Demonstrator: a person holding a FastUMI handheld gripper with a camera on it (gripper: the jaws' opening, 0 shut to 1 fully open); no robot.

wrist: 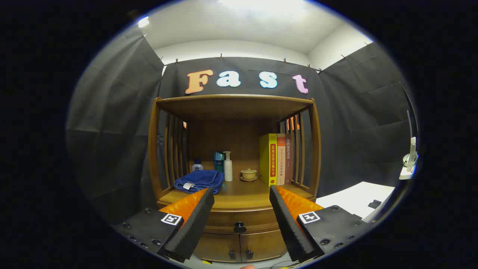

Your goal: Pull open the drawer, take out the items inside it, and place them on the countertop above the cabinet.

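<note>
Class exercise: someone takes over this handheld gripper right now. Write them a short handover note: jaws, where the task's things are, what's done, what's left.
Gripper: jaws open, holding nothing, aimed at the cabinet from a short way off.
Drawer: shut, its knob just ahead, between the jaws; contents hidden.
Countertop: already carries a blue towel, bottles, a small bowl and books; bare wood in front.
Done: nothing yet.
Left: pull the drawer open, lift items out, set them on the countertop.

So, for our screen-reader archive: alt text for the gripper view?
The open gripper faces a closed drawer, its knob between the fingers. On the countertop beyond sit a blue towel, bottles, a cup and books.
</note>
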